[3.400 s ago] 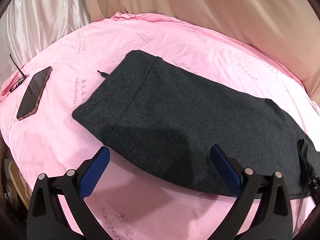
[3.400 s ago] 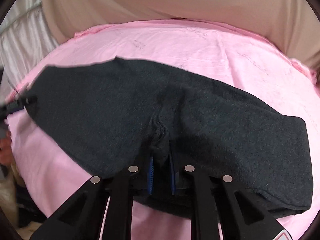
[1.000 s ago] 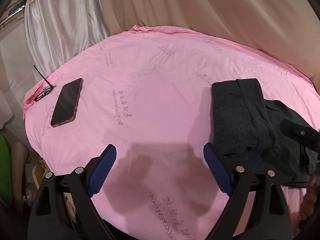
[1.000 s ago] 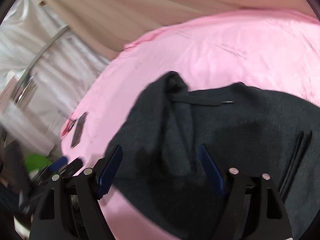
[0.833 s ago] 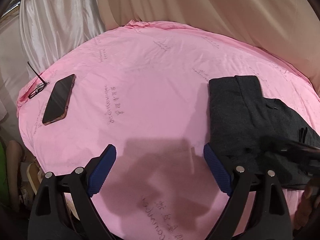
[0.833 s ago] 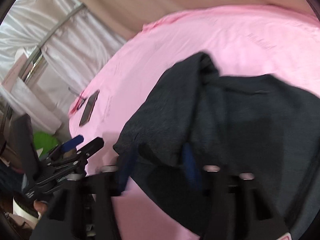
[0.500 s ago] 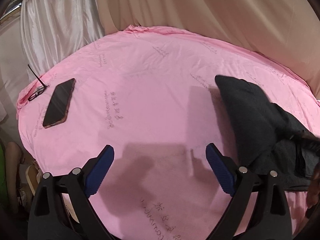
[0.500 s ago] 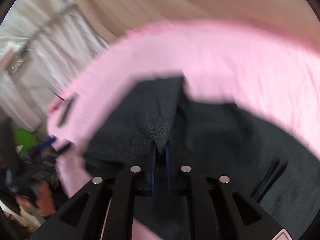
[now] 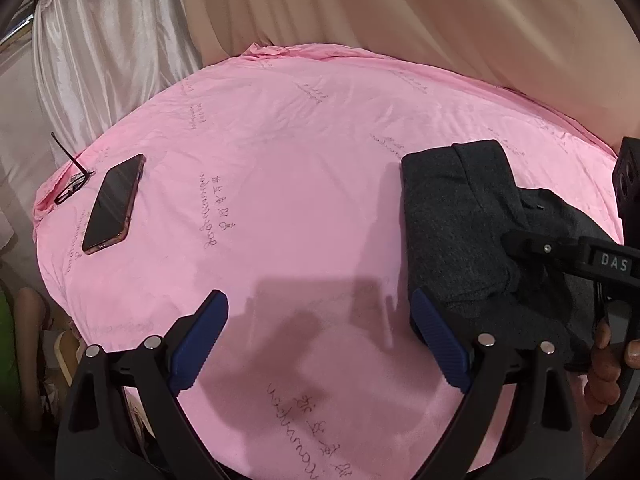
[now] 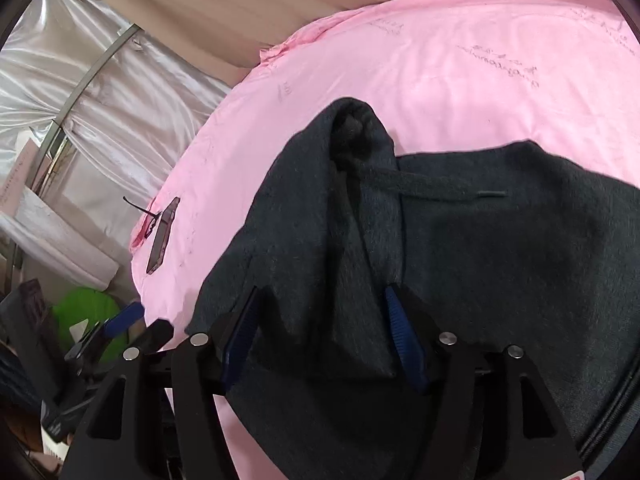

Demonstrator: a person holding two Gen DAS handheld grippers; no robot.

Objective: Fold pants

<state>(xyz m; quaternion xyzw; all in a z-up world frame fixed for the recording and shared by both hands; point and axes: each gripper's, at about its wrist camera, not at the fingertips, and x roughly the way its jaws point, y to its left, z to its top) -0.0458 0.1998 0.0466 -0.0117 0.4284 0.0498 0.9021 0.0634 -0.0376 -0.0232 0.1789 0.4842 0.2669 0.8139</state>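
Charcoal-grey knit pants [image 9: 460, 232] lie folded in a bundle at the right side of the bed [image 9: 280, 140], which a pink sheet with faint printed script covers. The folded-over leg forms the upper layer, its rounded fold pointing toward the far edge of the bed; a thin drawstring [image 10: 432, 192] crosses the layer beneath.

Your left gripper [image 9: 318, 340] hovers over bare pink sheet near the front edge of the bed, its blue pads spread wide with nothing between them. The right-hand pad sits just beside the left edge of the pants.

Your right gripper [image 10: 320, 336] points down onto the pants, and its jaws are opening. A ridge of the folded fabric stands between the blue pads, yet the pads show a gap on either side and do not press on it. In the left wrist view your right hand [image 9: 612, 360] wraps the handle of this gripper at the right edge of the frame.

At the left edge of the bed lies a dark phone [image 9: 114, 204], face up, and just beside it a pair of glasses [image 9: 72, 188] at the very rim. Beige and pale satin curtains [image 9: 120, 40] hang behind the bed.
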